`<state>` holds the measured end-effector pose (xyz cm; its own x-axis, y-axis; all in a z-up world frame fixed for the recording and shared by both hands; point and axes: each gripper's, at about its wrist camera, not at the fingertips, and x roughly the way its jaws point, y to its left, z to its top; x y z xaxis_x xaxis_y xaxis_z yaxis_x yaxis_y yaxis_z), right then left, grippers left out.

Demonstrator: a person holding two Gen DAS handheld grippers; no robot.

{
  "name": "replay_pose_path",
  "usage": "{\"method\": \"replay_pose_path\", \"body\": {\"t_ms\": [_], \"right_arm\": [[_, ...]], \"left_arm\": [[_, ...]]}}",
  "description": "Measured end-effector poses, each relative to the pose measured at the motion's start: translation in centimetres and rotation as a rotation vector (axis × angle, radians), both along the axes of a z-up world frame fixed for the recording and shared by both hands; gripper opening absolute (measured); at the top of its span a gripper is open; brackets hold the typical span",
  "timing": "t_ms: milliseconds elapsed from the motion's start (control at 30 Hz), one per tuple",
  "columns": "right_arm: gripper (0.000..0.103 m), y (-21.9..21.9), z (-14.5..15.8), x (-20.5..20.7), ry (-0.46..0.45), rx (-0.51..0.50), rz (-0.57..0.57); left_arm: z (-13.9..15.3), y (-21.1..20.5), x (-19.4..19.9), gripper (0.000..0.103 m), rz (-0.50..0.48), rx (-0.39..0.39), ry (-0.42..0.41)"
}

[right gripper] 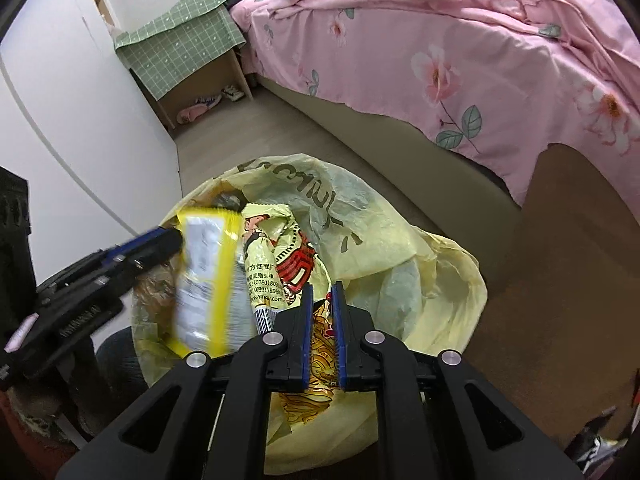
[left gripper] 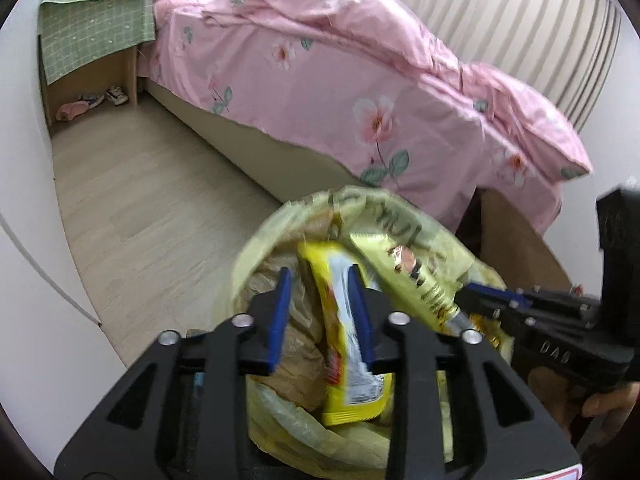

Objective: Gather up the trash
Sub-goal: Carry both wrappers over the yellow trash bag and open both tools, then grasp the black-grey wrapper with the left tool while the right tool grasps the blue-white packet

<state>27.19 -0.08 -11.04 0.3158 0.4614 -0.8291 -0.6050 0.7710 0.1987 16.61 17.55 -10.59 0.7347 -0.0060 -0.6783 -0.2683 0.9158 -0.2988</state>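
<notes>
A pale yellow plastic bag (left gripper: 276,236) (right gripper: 372,220) stands wide-mouthed below both grippers. My left gripper (left gripper: 319,276) (right gripper: 172,240) is open over the bag's mouth. A bright yellow snack wrapper (left gripper: 348,364) (right gripper: 204,276), blurred, hangs between its blue pads and leans by the right one; the left pad stands off it. My right gripper (right gripper: 323,290) (left gripper: 466,294) has a narrow gap between its pads. A pale noodle wrapper (right gripper: 280,256) (left gripper: 408,272) with a cartoon figure lies in the bag, under and through that gap; the pads do not press on it.
A bed with a pink floral duvet (left gripper: 340,92) (right gripper: 480,40) runs along the right. A bedside table under a green check cloth (left gripper: 96,28) (right gripper: 184,36) has shoes (left gripper: 116,96) beneath. There are a wood floor (left gripper: 152,200), a white door (right gripper: 80,120) and a brown board (right gripper: 580,240).
</notes>
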Motion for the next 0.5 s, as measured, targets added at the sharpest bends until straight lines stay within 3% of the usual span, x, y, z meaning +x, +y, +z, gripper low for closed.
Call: {"method": "replay_pose_path", "body": {"t_ms": [67, 233, 500], "right_arm": [[0.034, -0.7, 0.7, -0.5, -0.009, 0.019, -0.012], [0.034, -3.4, 3.6, -2.2, -0.067, 0.049, -0.06], [0.035, -13.2, 8.2, -8.8, -0.192, 0.086, -0.201]], "left_arm": [[1.3, 0.2, -0.8, 0.036, 0.035, 0.011, -0.026], [4.4, -0.1, -2.2, 0.043, 0.058, 0.045, -0.079], [7.3, -6.7, -3.6, 0.051, -0.098, 0.067, -0.125]]}}
